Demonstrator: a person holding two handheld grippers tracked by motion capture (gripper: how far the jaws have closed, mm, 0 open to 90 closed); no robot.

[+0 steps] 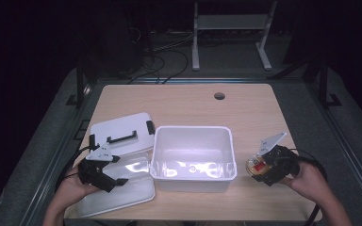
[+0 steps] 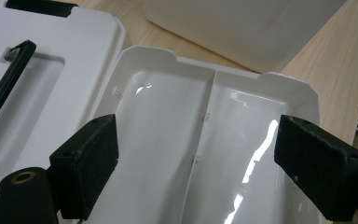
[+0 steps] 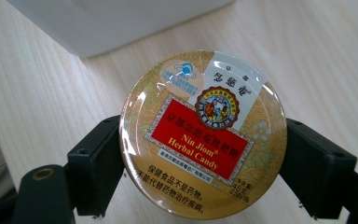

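A round gold tin (image 3: 203,135) with a red "Nin Jiom Herbal Candy" label sits between the two black jaws of my right gripper (image 3: 203,161), which is shut on its sides. In the high view the tin (image 1: 256,164) and right gripper (image 1: 260,168) are low over the table, just right of the white bin (image 1: 193,129). Whether the tin touches the wood I cannot tell. My left gripper (image 2: 196,154) stands open with nothing in it, over a shallow white divided tray (image 2: 168,121). From above, the left gripper (image 1: 114,173) is at the front left over that tray (image 1: 132,193).
A white lid (image 1: 122,129) with a black handle lies behind the tray, left of the bin. The bin's wall (image 3: 121,18) is close beyond the tin. A cable hole (image 1: 219,96) is at the table's far side. Bare wood surrounds the tin.
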